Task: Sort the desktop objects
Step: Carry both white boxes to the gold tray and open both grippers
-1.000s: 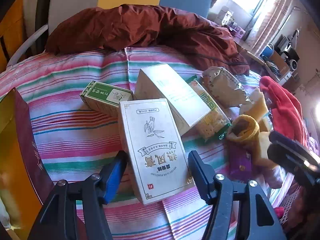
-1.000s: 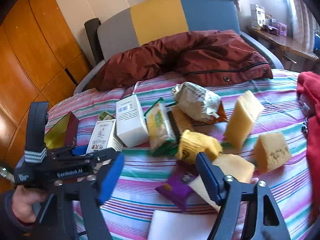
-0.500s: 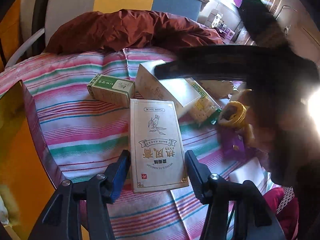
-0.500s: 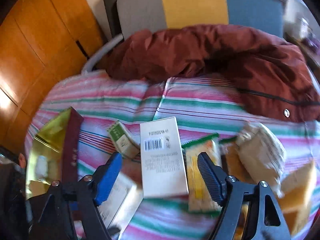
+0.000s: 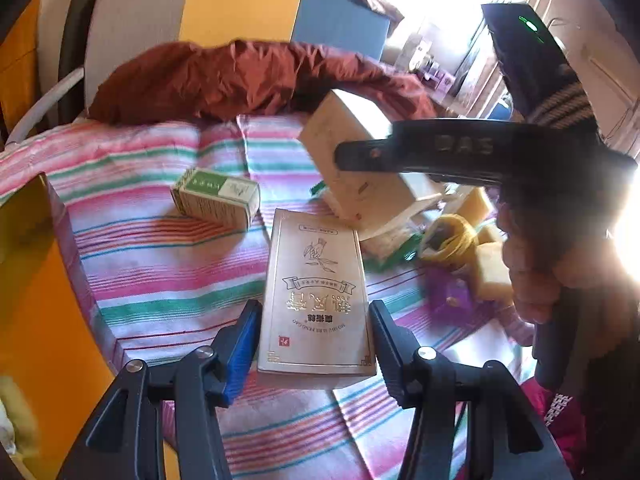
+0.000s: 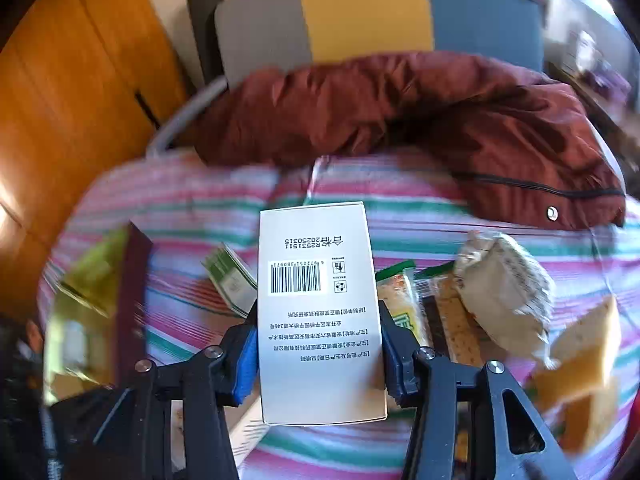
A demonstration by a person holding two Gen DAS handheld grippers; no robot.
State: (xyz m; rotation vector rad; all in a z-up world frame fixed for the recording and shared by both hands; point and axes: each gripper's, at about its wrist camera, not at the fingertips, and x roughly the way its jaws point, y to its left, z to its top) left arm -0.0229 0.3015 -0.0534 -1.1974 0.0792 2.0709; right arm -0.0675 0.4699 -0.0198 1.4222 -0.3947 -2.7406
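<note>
- The striped cloth [image 5: 168, 280] carries nearly all the clutter unsorted; I judge the sorting barely begun.
- A maroon jacket [image 6: 420, 108] lies heaped at the far edge, untouched.
- The gold-lined open box [image 5: 28, 240] sits at the left edge of the cloth. It is the only container I see; its contents cannot be made out.
- My right claw [image 6: 318, 354] has its jaws closing on the white barcode box [image 6: 316, 308], pads pressing both long sides; in the left view it tilts clear of the pile.
- My left claw [image 5: 314, 344] is narrowing around the cream printed box [image 5: 318, 292], which lies flat on the cloth between the jaws; slim gaps show, so no grip yet.
- Left over: the green box [image 5: 216, 198], snack packets [image 6: 500, 296], sponges [image 6: 580, 356], a yellow glove [image 5: 452, 240].
</note>
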